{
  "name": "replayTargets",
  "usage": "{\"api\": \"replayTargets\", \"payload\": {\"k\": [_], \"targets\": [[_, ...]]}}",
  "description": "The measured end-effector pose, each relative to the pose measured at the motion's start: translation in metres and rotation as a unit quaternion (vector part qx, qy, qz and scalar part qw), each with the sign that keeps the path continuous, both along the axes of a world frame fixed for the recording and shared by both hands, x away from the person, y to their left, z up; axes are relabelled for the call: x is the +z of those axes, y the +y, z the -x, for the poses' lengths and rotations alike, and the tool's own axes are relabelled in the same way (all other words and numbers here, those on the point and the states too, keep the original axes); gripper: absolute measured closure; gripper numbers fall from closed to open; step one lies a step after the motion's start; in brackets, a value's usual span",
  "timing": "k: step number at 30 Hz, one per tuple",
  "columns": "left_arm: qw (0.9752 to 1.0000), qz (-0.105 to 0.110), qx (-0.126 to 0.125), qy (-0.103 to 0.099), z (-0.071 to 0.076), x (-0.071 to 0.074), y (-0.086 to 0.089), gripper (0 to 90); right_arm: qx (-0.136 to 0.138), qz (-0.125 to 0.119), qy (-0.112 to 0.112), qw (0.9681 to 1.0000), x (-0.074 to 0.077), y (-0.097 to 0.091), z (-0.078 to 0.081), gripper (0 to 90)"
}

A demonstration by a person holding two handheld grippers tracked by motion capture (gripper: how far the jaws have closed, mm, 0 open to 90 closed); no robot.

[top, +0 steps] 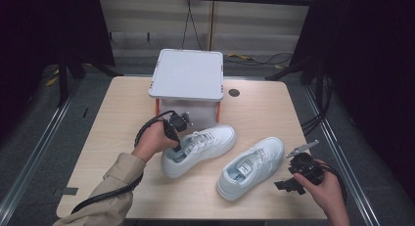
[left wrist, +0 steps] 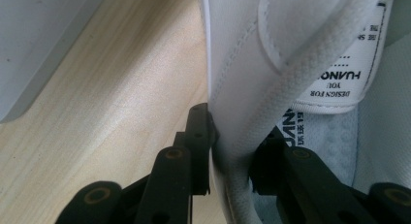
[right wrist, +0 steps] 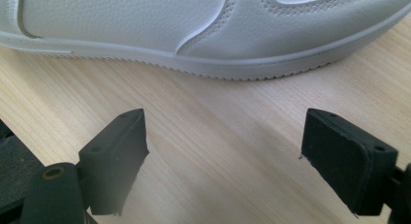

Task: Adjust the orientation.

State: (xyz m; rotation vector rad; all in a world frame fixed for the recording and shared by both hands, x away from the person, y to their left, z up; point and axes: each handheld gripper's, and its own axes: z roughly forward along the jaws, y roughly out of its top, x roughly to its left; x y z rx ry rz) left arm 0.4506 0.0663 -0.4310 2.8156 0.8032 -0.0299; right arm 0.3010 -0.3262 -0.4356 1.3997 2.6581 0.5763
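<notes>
While the left tool grips one sneaker, the scene reads like this:

Left tool: the left tool [top: 180,144] is clenched on the side wall of the left sneaker [top: 198,144] — in the left gripper view one jaw presses the outer face of the wall and the other sits inside the opening, against the lining, just below the tongue label [left wrist: 339,73].

Right tool: the right tool [top: 293,169] is released, its jaws spread wide with bare bench [right wrist: 218,151] between them; it holds nothing.

Right sneaker: the right sneaker [top: 250,166] lies just ahead of the right tool's jaws, its sole edge [right wrist: 208,64] flat on the wood, apart from the pads.

Raised stand: the white stand [top: 187,74] is beyond the left tool, past the toe of the held sneaker, with open space beneath its top.

Step in hand: as I judge it, the left sneaker has been taken by its collar and is about to be shifted — likely toward the stand.

Next move calls for: a firm pinch on the soft wall, a lift or slide that keeps the sole level, and clearance past the stand's orange legs [top: 218,111]; the right tool would have to advance and close on the right sneaker's side.
</notes>
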Motion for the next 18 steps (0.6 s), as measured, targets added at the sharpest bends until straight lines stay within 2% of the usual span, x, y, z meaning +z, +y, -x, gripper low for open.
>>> {"api": "replayTargets", "payload": {"k": [3,5,7,9,18], "targets": [[0.9999,0.001,0.014,-0.008,0.002,0.001,0.001,79.9,-0.001,-0.001,0.000,1.0000,0.000,0.000,0.000,15.9],[0.9994,0.008,0.033,0.000,0.002,0.001,0.003,81.2,0.000,0.001,0.002,1.0000,-0.001,0.000,0.000,15.9],[0.9989,0.021,0.042,0.006,0.003,0.005,0.005,82.1,0.000,0.000,0.000,1.0000,0.000,0.000,0.000,15.9],[0.9983,0.023,0.052,0.013,0.005,0.010,0.008,82.4,-0.003,-0.002,-0.001,1.0000,0.000,0.000,0.000,15.9],[0.9965,0.023,0.080,-0.004,0.011,0.038,0.036,83.1,-0.001,-0.002,0.000,1.0000,0.001,0.002,0.000,15.9]]}}
